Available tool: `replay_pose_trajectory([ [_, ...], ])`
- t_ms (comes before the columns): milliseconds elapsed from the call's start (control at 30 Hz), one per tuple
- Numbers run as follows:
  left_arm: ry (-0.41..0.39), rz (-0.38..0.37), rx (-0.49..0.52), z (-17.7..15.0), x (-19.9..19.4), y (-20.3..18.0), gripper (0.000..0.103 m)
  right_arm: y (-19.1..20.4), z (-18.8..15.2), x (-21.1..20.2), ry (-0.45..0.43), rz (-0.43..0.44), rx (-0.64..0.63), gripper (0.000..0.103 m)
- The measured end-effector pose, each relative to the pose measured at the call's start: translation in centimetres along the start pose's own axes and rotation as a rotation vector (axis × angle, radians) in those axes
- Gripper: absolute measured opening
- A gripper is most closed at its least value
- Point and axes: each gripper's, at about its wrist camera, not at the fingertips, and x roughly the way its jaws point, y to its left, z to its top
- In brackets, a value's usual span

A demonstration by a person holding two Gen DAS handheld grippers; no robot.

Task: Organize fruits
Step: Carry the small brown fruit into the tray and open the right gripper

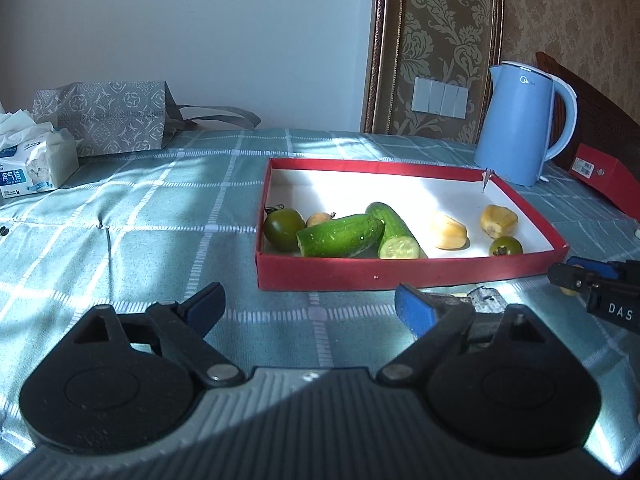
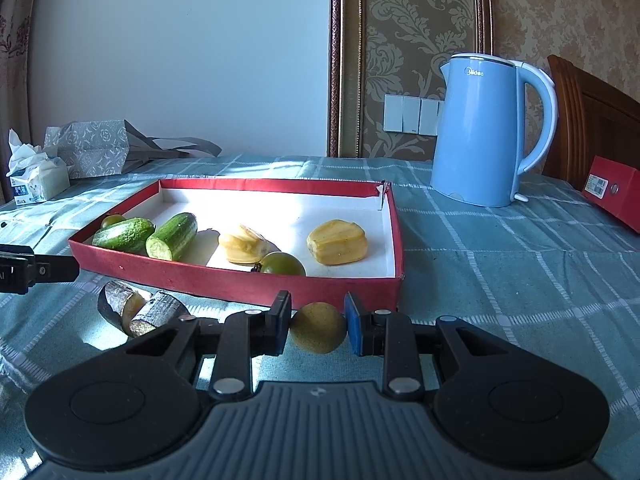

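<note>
1. Right gripper (image 2: pixel 318 326) sits low over the checked teal tablecloth (image 2: pixel 500 280), pinching a small round yellow-green fruit (image 2: pixel 318 333) between its black pad and its blue pad; the fruit is just in front of the tray's near wall, outside it.
2. Left gripper (image 1: pixel 308 304) has its jaws spread wide with only tablecloth between them; it is short of the tray.
3. Two cut sugarcane pieces (image 2: pixel 138 308) lie on the cloth, just left of the right gripper, touching each other, outside the tray.
4. Red cardboard tray (image 1: pixel 400 274) with white inside sits behind them, holding the sorted produce.
5. Inside, left end: a green tomato (image 1: pixel 283 229), a small tan piece (image 1: pixel 318 219) behind it, and two cucumber halves (image 1: pixel 340 236) leaning against each other.
6. Inside, right half: two yellow peeled fruit chunks (image 1: pixel 450 233), apart, and a second green tomato (image 1: pixel 506 246) at the near wall.
7. Blue electric kettle (image 2: pixel 480 132) stands behind the tray's far right corner; a red box (image 2: pixel 616 200) is at the right edge.
8. Far left: a tissue pack (image 1: pixel 38 164) and a grey patterned bag (image 1: pixel 108 118).
</note>
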Motion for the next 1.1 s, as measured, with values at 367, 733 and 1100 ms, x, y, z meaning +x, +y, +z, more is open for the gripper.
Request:
replay_pose_trajectory([
  [367,0.018,-0.01,0.05,-0.4,0.3,-0.9,0.09,0.5,1.7,0.0,-0.03,0.001,-0.031,0.029],
  [733,0.049,-0.007,0.079,-0.6,1.1,-1.5,0.091,-1.3,5.7,6.4,0.016,-0.071,0.006,0.029],
  [1100,0.066,-0.011,0.077,-0.6,1.5,-1.5,0.091,-1.4,5.4,8.6,0.05,-0.087,0.019,0.039],
])
